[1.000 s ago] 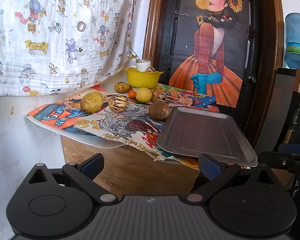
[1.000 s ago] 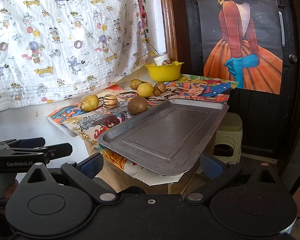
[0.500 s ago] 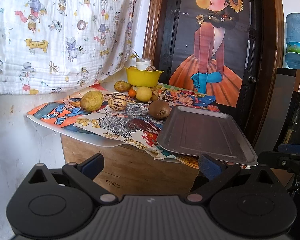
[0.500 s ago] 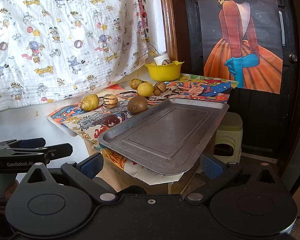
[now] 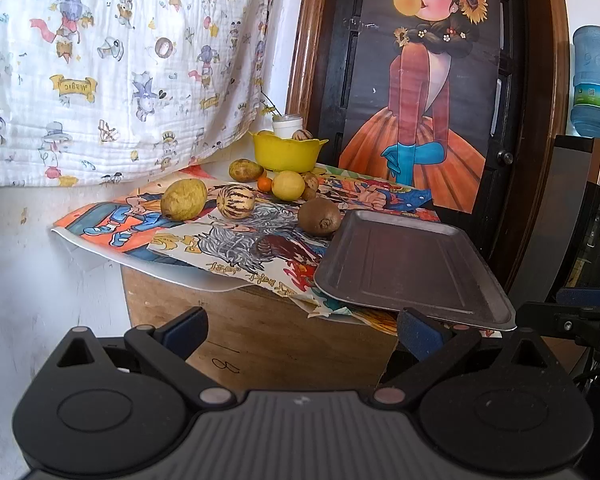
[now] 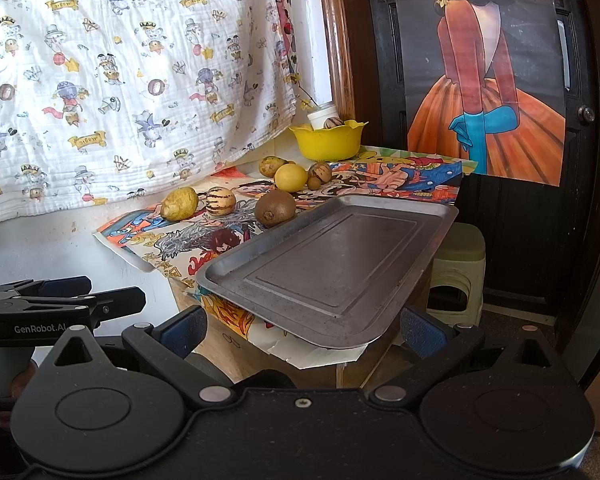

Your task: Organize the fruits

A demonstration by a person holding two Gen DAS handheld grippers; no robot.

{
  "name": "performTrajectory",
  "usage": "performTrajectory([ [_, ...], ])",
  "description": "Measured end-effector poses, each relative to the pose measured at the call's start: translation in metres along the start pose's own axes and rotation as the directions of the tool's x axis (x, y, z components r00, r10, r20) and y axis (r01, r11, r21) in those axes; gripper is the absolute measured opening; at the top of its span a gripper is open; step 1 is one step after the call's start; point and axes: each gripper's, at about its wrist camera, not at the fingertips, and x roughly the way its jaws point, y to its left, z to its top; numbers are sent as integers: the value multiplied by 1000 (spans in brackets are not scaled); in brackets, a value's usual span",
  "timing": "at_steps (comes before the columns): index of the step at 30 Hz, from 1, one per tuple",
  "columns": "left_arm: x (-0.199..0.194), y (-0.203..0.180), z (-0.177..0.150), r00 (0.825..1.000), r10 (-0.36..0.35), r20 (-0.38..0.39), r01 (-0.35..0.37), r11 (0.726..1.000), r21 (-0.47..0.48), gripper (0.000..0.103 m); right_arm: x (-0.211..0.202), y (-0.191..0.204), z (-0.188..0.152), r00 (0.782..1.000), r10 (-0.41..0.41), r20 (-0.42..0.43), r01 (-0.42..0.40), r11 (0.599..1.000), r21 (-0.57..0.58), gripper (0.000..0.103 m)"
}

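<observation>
Several fruits lie on a small table covered with cartoon paper: a brown kiwi (image 5: pixel 319 216) (image 6: pixel 275 207), a striped melon (image 5: pixel 235 202) (image 6: pixel 220 200), a rough yellow-green citrus (image 5: pixel 183 199) (image 6: pixel 179 203), a lemon (image 5: pixel 288 185) (image 6: pixel 290 177) and a small orange (image 5: pixel 264 184). A grey metal tray (image 5: pixel 404 264) (image 6: pixel 336 264) with nothing on it overhangs the table's near corner. A yellow bowl (image 5: pixel 286 154) (image 6: pixel 326 142) holding fruit stands at the back. My left gripper (image 5: pixel 302 330) and right gripper (image 6: pixel 302 330) both hang open, short of the table, holding nothing.
A patterned cloth (image 5: pixel 112 64) hangs on the wall at left. A dark door with a poster (image 5: pixel 424 92) stands behind the table. A green stool (image 6: pixel 456 272) sits on the floor to the right, and a water bottle (image 5: pixel 598 84) stands on a dispenser at far right.
Both views have barely shifted; the left gripper has drifted very slightly, and both grippers stay open. No fruit has moved.
</observation>
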Motion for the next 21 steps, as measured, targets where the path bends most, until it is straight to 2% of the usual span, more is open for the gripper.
performTrajectory([
  [21, 6, 2, -2, 1000, 1, -22, -1, 1000, -16, 103, 5, -1, 1, 1000, -3, -10, 3, 1000, 3, 103],
])
